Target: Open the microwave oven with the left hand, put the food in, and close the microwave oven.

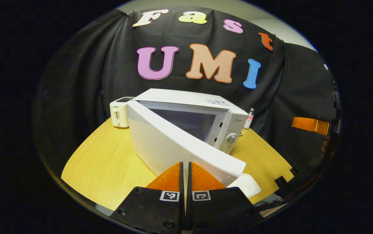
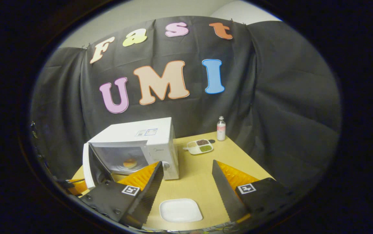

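Up close in the left gripper view, the white microwave oven point(image 1: 189, 123) takes the middle of the round wooden table point(image 1: 105, 162), its door point(image 1: 173, 146) swung partly open toward the camera. A white toaster point(image 1: 119, 112) stands just beside the oven at about ten o'clock from it, touching or nearly so, and a small bottle point(image 1: 249, 118) stands behind the oven at two o'clock. The right gripper view sees the same oven point(image 2: 141, 146) from farther off, at about nine o'clock, with the door point(image 2: 89, 165) ajar, and looks into the cavity: a round bun-like food item point(image 2: 130, 162) sits inside on the turntable. That view also takes in a compartment dish point(image 2: 200, 146) with three dark and green fillings just right of the oven, the bottle point(image 2: 221, 128) behind the dish, and an empty white square plate point(image 2: 180, 210) at six o'clock near the table edge point(image 2: 202, 175).

Left gripper point(image 1: 185, 169): fingers closed together with only a slit between them, gripping nothing, tips just at the door's lower edge; whether they touch it I cannot tell. Right gripper point(image 2: 186, 169): spread wide, holding nothing, poised above the plate. At three o'clock in the left gripper view the other gripper point(image 1: 311, 125) shows at the rim
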Available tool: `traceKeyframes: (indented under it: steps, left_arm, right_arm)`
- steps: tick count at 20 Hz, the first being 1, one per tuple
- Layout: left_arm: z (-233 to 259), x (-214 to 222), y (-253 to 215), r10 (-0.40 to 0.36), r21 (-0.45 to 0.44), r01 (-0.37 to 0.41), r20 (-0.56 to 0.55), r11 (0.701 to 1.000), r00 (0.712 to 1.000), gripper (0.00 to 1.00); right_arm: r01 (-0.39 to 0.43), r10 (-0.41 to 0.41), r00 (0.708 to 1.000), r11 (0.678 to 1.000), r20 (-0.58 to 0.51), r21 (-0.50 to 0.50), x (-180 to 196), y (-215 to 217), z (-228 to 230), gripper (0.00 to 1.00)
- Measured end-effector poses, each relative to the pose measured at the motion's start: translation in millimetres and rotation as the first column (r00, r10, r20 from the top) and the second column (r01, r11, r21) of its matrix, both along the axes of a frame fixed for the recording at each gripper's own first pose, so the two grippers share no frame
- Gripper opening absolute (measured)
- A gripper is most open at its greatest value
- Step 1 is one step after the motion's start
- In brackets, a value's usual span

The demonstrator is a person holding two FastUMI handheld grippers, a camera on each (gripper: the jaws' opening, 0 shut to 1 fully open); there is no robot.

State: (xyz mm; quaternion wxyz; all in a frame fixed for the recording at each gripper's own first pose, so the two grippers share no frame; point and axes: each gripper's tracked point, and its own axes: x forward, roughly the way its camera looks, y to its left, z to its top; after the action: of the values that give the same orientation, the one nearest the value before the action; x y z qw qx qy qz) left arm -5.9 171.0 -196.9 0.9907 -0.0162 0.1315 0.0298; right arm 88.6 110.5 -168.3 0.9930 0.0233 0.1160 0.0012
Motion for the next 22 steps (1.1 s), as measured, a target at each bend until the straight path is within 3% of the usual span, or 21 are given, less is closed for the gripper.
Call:
traceKeyframes:
  steps: [12,13,14,20,21,22]
  left_arm:
    - [-2.8,71.1,-42.9,-0.015,-0.014,0.016,0.056,1.0,0.998,0.0]
    - [-4.1,76.5,-43.2,-0.016,-0.013,0.017,0.054,1.0,0.998,0.0]
    - [-3.9,81.7,-43.2,-0.016,-0.012,0.017,0.055,1.0,0.998,0.0]
    - [1.5,120.2,-52.4,-0.029,-0.017,0.031,0.077,0.999,0.997,0.0]
    - [2.4,126.8,-53.2,-0.03,-0.02,0.032,0.081,0.999,0.996,0.0]
    - [3.2,133.4,-54.7,-0.031,-0.023,0.033,0.082,0.999,0.996,0.0]
  right_arm:
    - [-0.016,0.016,0.999,1.0,0.035,-0.004,-18.1,-38.8,15.4,0.88]
    - [-0.016,0.016,0.999,1.0,0.035,-0.009,-21.4,-40.6,14.1,0.93]
    - [-0.016,0.016,0.999,1.0,0.033,-0.012,-24.1,-41.6,13.2,0.88]
    - [-0.015,0.015,1.0,1.0,0.017,0.007,-30.6,-42.2,4.8,0.88]
    - [-0.017,0.017,1.0,1.0,0.009,0.011,-31.3,-41.5,1.4,0.93]
    - [-0.013,0.013,1.0,1.0,0.004,0.011,-31.4,-42.5,-0.4,0.88]
